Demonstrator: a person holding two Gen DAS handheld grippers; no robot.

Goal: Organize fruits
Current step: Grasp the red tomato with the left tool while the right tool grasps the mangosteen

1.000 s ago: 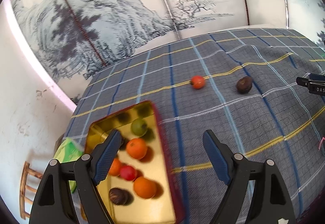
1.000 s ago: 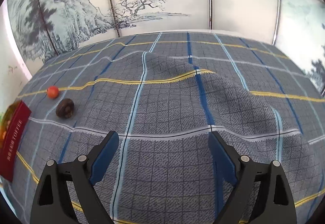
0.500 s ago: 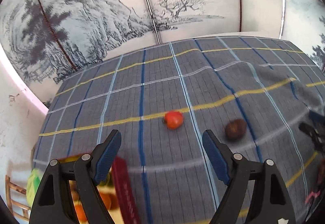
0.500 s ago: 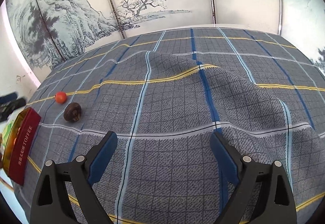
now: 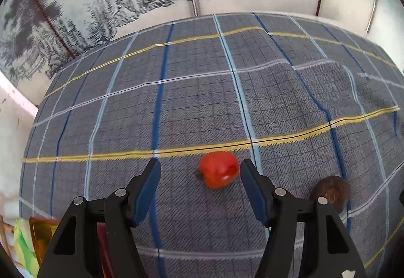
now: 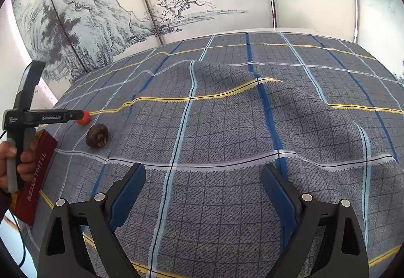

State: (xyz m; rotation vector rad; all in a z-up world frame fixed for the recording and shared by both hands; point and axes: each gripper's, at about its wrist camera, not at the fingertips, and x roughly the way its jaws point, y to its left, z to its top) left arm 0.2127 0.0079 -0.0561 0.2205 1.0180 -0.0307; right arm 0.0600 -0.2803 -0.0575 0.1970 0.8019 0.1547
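The plaid cloth (image 5: 202, 106) on the counter is wrinkled, before a painted wall. The left tongs (image 5: 200, 172) are closing around the red fruit (image 5: 218, 169), which lies nearer the right pad without touching; centre it first. The right tongs (image 6: 203, 178) hang open, empty.

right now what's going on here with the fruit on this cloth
A person is sorting fruit with two hand-held grippers. The left gripper is closing around a red fruit on the plaid cloth, pads not yet pressing it. A brown fruit lies just beside it. The right gripper hangs open over bare cloth, holding nothing. The red toffee tin sits at the cloth's edge.
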